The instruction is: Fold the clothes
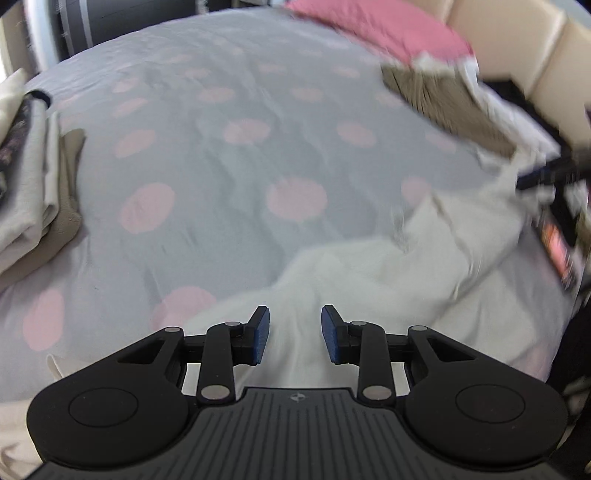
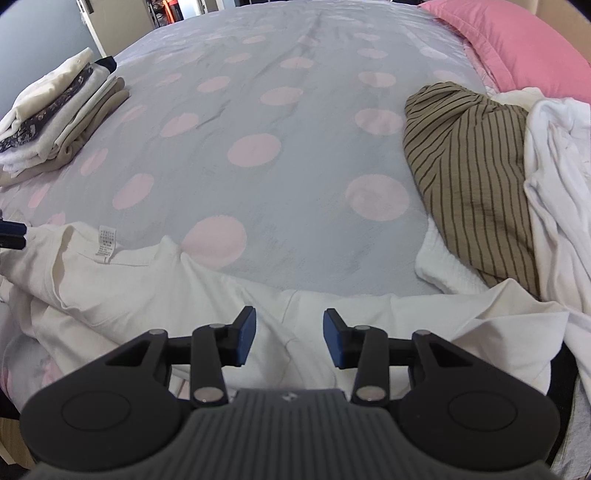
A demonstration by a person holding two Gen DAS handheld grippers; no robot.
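While it lies crumpled across the lower part of both views on the bed [image 2: 295,155], the white shirt [image 2: 155,288] shows its care label [image 2: 106,244] at lower left. Both the right gripper [image 2: 289,338] and the left gripper [image 1: 295,332] hover over it, fingers spread, pinching nothing. At upper left sits a folded stack [image 2: 55,110]; at right, a striped garment [image 2: 469,177].

Soft, even daylight fills both views, with no glare and only faint shadows in the creases of the spotted bedspread [image 2: 295,155]. The right wrist view is sharp, down to the stripes on the brown garment [image 2: 469,162] right of the bedspread's middle. The left wrist view is motion-smeared, worst toward the pink pillow [image 1: 373,26] beyond the bedspread, and fisheye bending bulges the bedspread and darkens the corners around it.
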